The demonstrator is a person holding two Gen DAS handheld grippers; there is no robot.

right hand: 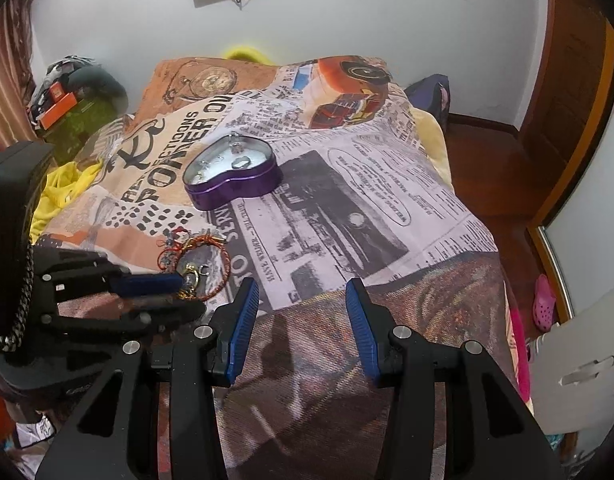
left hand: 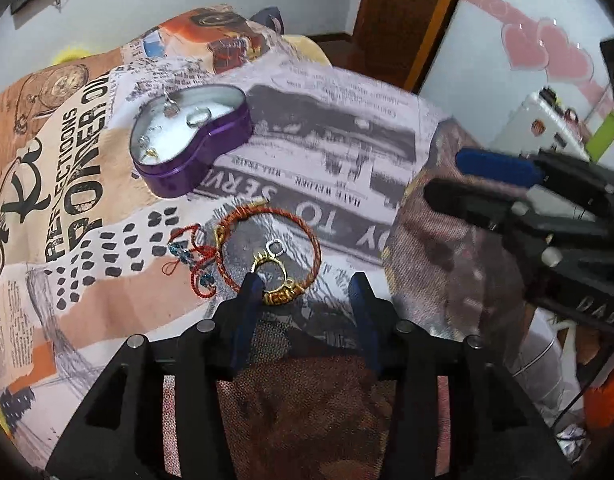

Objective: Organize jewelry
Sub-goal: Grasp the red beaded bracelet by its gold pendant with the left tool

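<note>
Jewelry lay on the bed's printed blanket [left hand: 347, 128]: a red-and-gold cord bangle [left hand: 267, 248] with a gold ring [left hand: 275, 280] inside its near edge and a red beaded cord [left hand: 191, 258] to its left. The purple heart-shaped tin [left hand: 195, 136], farther off, already held small pieces. The left claw [left hand: 307, 286] stood partly open over the ring, its left finger touching it, pads not pressing. The right claw [right hand: 303, 292] hung partly open and empty. A good grasp called for both fingers to straddle the ring before closing, without catching the bangle.

The right claw [right hand: 303, 292] hangs open above the printed blanket [right hand: 387, 200], gripping nothing.
</note>
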